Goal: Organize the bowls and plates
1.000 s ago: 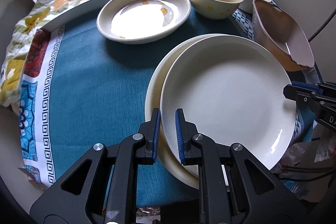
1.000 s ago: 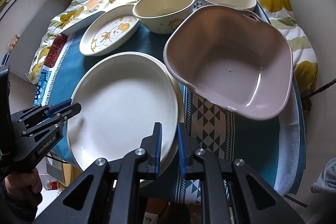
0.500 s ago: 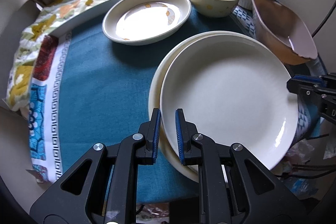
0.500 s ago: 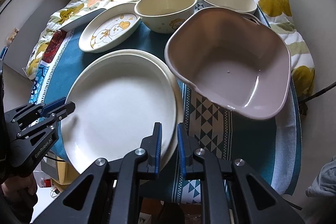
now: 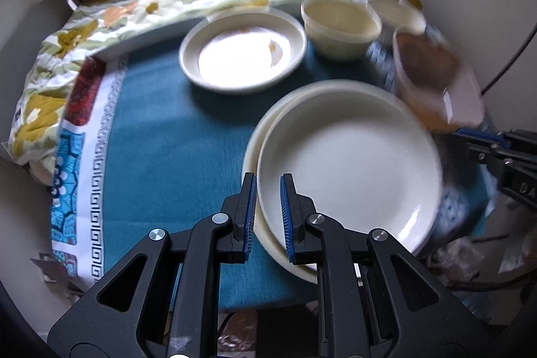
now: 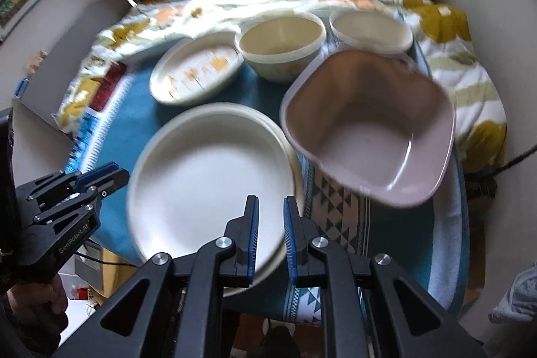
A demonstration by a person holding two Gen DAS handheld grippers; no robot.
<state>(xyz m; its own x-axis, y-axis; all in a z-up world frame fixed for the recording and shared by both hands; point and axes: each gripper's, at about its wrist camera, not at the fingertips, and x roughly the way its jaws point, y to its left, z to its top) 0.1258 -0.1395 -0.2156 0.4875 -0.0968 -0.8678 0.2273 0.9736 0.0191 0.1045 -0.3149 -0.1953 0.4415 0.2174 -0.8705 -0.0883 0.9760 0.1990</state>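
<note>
Two large white plates (image 5: 352,166) lie stacked on the teal cloth; they show in the right wrist view (image 6: 211,176) too. My left gripper (image 5: 268,213) hovers over the stack's near left rim, jaws a narrow gap apart and empty. My right gripper (image 6: 271,235) hovers over the stack's near right rim, jaws equally narrow and empty. A mauve square bowl (image 6: 369,130) sits right of the stack. A patterned plate (image 5: 243,51), a cream bowl (image 5: 340,26) and a white bowl (image 6: 371,29) stand behind.
The teal tablecloth (image 5: 167,136) has a patterned border and drops off at the near edge. A floral quilt (image 5: 84,32) lies along the back and left. Curtains and a window are behind. A cable (image 6: 517,156) runs at the right.
Both grippers have pulled back and up from the stacked plates, so the dishes look smaller and farther. The jaws keep the same narrow gap. The dishes have not moved.
</note>
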